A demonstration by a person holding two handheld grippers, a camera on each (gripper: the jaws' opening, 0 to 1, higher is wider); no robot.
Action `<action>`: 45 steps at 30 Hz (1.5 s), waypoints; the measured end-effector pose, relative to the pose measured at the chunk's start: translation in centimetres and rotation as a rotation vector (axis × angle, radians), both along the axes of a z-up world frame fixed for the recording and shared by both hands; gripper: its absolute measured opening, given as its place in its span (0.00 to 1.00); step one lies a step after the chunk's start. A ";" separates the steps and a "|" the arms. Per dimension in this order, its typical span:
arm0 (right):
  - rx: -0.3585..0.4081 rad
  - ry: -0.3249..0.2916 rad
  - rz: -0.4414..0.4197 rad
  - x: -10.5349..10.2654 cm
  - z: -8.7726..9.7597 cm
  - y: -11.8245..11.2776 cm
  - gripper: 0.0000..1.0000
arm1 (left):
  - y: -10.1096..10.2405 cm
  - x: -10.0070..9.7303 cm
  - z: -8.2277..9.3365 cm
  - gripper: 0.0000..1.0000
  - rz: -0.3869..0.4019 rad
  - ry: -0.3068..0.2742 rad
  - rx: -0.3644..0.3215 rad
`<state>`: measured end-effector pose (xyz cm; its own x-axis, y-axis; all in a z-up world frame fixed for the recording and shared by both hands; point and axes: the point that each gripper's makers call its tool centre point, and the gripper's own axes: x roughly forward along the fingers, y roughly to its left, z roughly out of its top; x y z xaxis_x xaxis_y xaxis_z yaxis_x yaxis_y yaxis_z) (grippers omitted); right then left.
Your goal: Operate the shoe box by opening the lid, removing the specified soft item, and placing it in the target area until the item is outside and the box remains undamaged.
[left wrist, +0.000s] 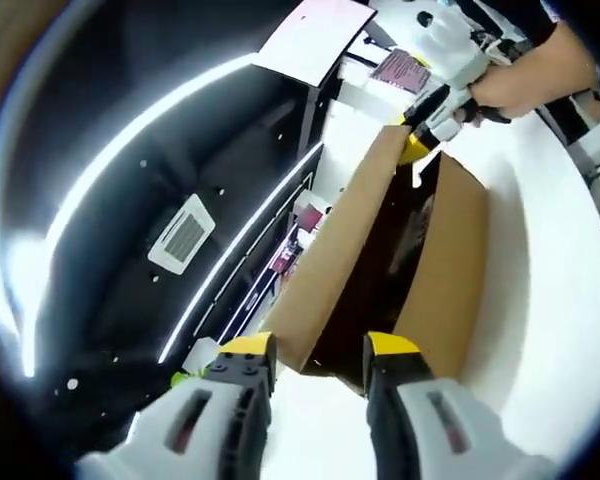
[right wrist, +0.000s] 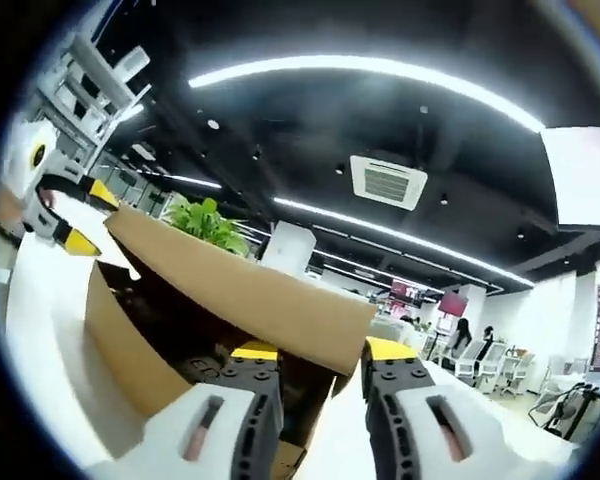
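The brown cardboard shoe box (left wrist: 450, 260) lies on a white table (left wrist: 550, 300) with its lid (left wrist: 345, 240) raised on edge above a dark inside. What is in the box is too dark to make out. My left gripper (left wrist: 320, 346) is open at the box's near end, and the lid's end stands between its jaws. At the far end, a hand holds my right gripper (left wrist: 420, 125) against the lid's corner. In the right gripper view the lid (right wrist: 240, 285) runs away from my open right gripper (right wrist: 322, 350), its corner between the jaws; the left gripper (right wrist: 70, 215) shows at the far end.
A green plant (right wrist: 205, 220) stands behind the box. Beyond the table are a screen (right wrist: 585, 175), desks and chairs. Above are a dark ceiling, light strips and an air vent (right wrist: 385, 182). White table surface (right wrist: 40, 330) lies beside the box.
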<state>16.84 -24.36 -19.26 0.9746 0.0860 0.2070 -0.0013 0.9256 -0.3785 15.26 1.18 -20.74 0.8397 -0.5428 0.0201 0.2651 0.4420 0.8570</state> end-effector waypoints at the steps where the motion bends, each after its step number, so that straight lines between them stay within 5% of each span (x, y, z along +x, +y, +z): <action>1: -0.007 -0.001 -0.003 0.0 0.1 0.1 0.25 | 0.1 0.0 0.0 0.38 0.002 0.004 -0.016; 8: -0.083 -0.015 -0.046 0.3 0.6 -0.4 0.21 | -0.3 -0.4 0.0 0.38 -0.044 0.043 -0.074; 19: -0.150 -0.020 -0.082 0.9 1.6 -1.2 0.15 | -1.0 -0.6 -0.5 0.40 -0.102 0.052 -0.053; 26: -0.070 -0.034 -0.077 1.3 1.9 -2.1 0.06 | -1.9 -1.0 -0.3 0.39 -0.129 0.065 -0.044; 30: 0.056 -0.027 -0.048 0.6 1.6 -1.5 0.03 | -2.3 -1.3 -0.7 0.38 -0.140 0.074 -0.033; 42: 0.123 -0.017 0.014 1.2 1.7 -1.7 0.02 | -2.1 -1.1 -1.4 0.36 -0.149 0.123 -0.011; 45: 0.127 -0.009 0.019 1.4 1.8 -1.7 0.02 | -2.2 -1.1 -1.7 0.34 -0.151 0.181 -0.010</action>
<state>18.22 -26.03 -17.46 0.9711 0.0766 0.2259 -0.0162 0.9660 -0.2580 14.15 -0.97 -22.46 0.7391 -0.6632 -0.1176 0.4780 0.3934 0.7853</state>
